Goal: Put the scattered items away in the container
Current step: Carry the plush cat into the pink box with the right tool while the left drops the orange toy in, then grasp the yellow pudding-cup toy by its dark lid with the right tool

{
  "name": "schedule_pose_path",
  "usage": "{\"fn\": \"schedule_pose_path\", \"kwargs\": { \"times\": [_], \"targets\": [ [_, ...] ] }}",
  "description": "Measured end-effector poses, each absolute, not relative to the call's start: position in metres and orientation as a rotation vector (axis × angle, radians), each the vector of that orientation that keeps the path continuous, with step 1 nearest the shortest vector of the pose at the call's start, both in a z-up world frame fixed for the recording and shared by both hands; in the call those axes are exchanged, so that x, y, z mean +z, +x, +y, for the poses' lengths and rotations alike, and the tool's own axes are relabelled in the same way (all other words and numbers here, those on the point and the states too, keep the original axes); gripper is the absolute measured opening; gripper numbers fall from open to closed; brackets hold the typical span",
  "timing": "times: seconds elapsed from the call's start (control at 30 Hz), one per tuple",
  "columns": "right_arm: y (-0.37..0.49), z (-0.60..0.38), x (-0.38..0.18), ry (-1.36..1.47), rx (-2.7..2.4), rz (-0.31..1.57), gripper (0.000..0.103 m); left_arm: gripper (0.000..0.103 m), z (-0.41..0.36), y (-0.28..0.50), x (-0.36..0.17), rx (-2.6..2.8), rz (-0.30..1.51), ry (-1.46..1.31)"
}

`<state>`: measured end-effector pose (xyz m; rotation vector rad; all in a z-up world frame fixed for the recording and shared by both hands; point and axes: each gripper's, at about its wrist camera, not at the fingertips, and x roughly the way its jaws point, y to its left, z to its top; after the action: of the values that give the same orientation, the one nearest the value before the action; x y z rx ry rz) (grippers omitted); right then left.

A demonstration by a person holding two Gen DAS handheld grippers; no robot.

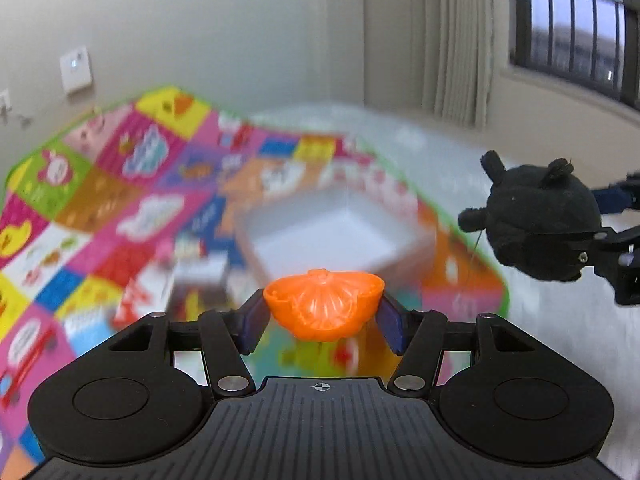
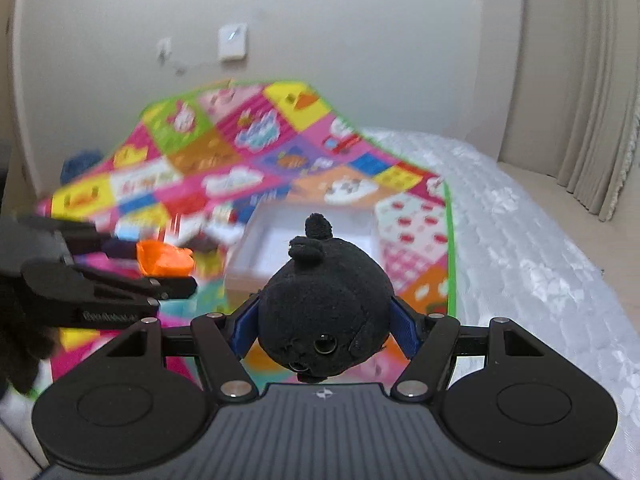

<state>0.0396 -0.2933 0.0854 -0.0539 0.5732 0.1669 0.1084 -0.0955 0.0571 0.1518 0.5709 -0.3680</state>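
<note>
1. Your left gripper [image 1: 322, 312] pinches an orange toy [image 1: 323, 303], a ribbed half-round plastic piece. Its two blue pads [image 1: 256, 322] press against the toy's left and right ends, and the toy sits right at the fingertips, lifted above the mat.
2. Your right gripper [image 2: 324, 326] squeezes a black plush [image 2: 326, 312], a round soft animal with small ears and a shiny eye. The plush fills the gap between the jaws, its face tipped down toward the camera and its ears pointing away.
3. In the left wrist view, the right gripper and its plush hang at the right edge, well apart from the orange toy and at roughly the same height.
4. In the right wrist view, the left gripper reaches in from the left, holding the orange toy beside the box.
5. A white box [image 1: 340, 236], open on top, lies on the mat ahead of both grippers. It is blurred; what it holds cannot be told.
6. The play mat [image 2: 224, 168] is a patchwork of bright cartoon squares with a green border. It lies over a pale quilted cover [image 2: 532, 260].
7. Some small items lie on the mat left of the box, too blurred to name.
8. Behind are a plain wall with a white panel [image 2: 233, 42], beige curtains [image 1: 460, 40] and a barred window [image 1: 576, 24].
</note>
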Motion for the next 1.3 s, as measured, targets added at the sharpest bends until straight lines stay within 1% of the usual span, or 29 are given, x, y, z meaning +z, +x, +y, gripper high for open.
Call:
{"fn": "schedule_pose_path", "kwargs": {
  "times": [0.1,0.13,0.17,0.2,0.23,0.27,0.3,0.43,0.57,0.63,0.77,0.93,1.13,1.2,1.3],
  "targets": [
    [0.074,-0.303,0.103,0.039,0.174,0.519,0.067,0.063,-0.102,0.142,0.065,-0.382,0.491,0.116],
    [0.088,-0.304,0.107,0.058,0.171,0.496,0.067,0.066,-0.106,0.156,0.066,-0.378,0.471,0.118],
    [0.106,-0.302,0.11,0.073,0.165,0.468,0.068,0.089,-0.11,0.173,0.065,-0.368,0.466,0.123],
    [0.121,-0.301,0.111,0.084,0.163,0.445,0.073,0.097,-0.112,0.189,0.062,-0.363,0.495,0.123],
    [0.138,-0.3,0.11,0.097,0.158,0.431,0.076,0.098,-0.112,0.204,0.057,-0.363,0.541,0.111],
    [0.155,-0.3,0.109,0.112,0.139,0.426,0.082,0.098,-0.11,0.212,0.053,-0.353,0.576,0.094],
    [0.166,-0.299,0.107,0.126,0.12,0.428,0.083,0.098,-0.104,0.216,0.05,-0.331,0.606,0.075],
    [0.177,-0.296,0.089,0.13,0.13,0.466,0.084,0.1,-0.066,0.19,0.032,-0.244,0.694,0.093],
    [0.151,-0.271,0.05,0.031,0.159,0.547,0.084,0.101,-0.018,0.151,0.009,-0.083,0.866,0.11],
    [0.137,-0.253,0.032,-0.022,0.194,0.597,0.084,0.101,0.004,0.131,0.004,-0.034,0.915,0.083],
    [0.109,-0.214,0.009,-0.081,0.273,0.688,0.084,0.102,0.035,0.107,0.002,-0.003,0.936,0.061],
    [0.093,-0.176,0.013,-0.133,0.314,0.717,0.084,0.103,0.055,0.1,0.001,-0.032,0.947,-0.011],
    [0.09,-0.15,0.016,-0.206,0.297,0.737,0.086,0.103,0.062,0.113,-0.028,-0.083,0.964,-0.014],
    [0.089,-0.144,0.009,-0.221,0.292,0.752,0.086,0.103,0.066,0.119,-0.031,-0.056,0.934,0.031],
    [0.086,-0.131,-0.006,-0.285,0.293,0.77,0.086,0.103,0.072,0.13,-0.033,0.112,0.838,0.2]
  ]
}}
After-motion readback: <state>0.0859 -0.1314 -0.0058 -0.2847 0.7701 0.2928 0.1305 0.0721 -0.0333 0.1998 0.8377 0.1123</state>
